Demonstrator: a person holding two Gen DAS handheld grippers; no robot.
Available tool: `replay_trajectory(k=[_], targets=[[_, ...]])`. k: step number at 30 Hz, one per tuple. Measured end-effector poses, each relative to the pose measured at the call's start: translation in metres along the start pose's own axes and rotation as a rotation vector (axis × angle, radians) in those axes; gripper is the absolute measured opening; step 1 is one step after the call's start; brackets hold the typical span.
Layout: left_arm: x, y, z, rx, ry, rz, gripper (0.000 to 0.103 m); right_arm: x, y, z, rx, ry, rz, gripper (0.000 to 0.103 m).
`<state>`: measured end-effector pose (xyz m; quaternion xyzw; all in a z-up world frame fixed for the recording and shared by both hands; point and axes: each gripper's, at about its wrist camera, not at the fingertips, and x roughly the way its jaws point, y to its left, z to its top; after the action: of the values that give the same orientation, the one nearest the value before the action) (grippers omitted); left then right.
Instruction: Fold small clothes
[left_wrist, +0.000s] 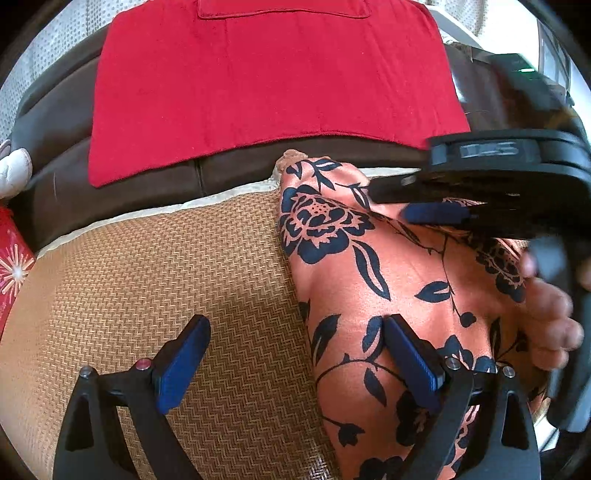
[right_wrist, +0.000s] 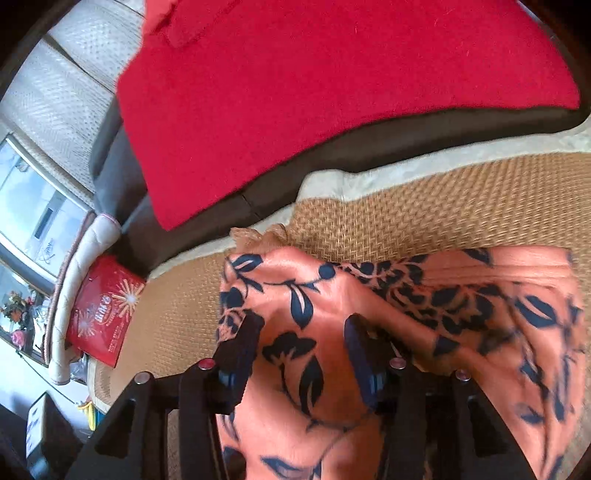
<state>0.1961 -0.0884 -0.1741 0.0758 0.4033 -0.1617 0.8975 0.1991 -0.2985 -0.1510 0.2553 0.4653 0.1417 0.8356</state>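
While both tongs gape, floral garment (right_wrist: 332, 295) beneath right tongs (right_wrist: 303, 347), beside left tongs (left_wrist: 295, 354)

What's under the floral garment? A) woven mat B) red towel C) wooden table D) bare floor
A: the orange floral garment lies on the tan woven mat; the red towel sits apart, farther back on the brown cushion.

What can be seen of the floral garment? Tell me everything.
The floral garment is a small piece of smooth, slightly shiny orange-pink cloth printed with dark navy roses, leaves and stems. It lies rumpled and partly folded over on the woven mat. A tan trim shows at one corner. The left gripper, open, straddles its edge; the right gripper is over it.
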Motion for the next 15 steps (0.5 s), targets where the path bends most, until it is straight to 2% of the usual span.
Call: replay_trajectory(k=[5,10,15], targets=[[-0.003,0.002,-0.002,-0.008,0.005,0.005,0.096,-0.055,-0.005,-0.016,-0.002,-0.112,0.001,0.059],[-0.01,0.0,-0.002,-0.016,0.011,-0.004,0.096,-0.106,-0.033,-0.033,0.051,-0.197,-0.021,0.063],[-0.022,0.002,0.003,-0.066,0.004,-0.159,0.095,-0.14,-0.077,-0.057,0.162,-0.222,-0.034,0.064]])
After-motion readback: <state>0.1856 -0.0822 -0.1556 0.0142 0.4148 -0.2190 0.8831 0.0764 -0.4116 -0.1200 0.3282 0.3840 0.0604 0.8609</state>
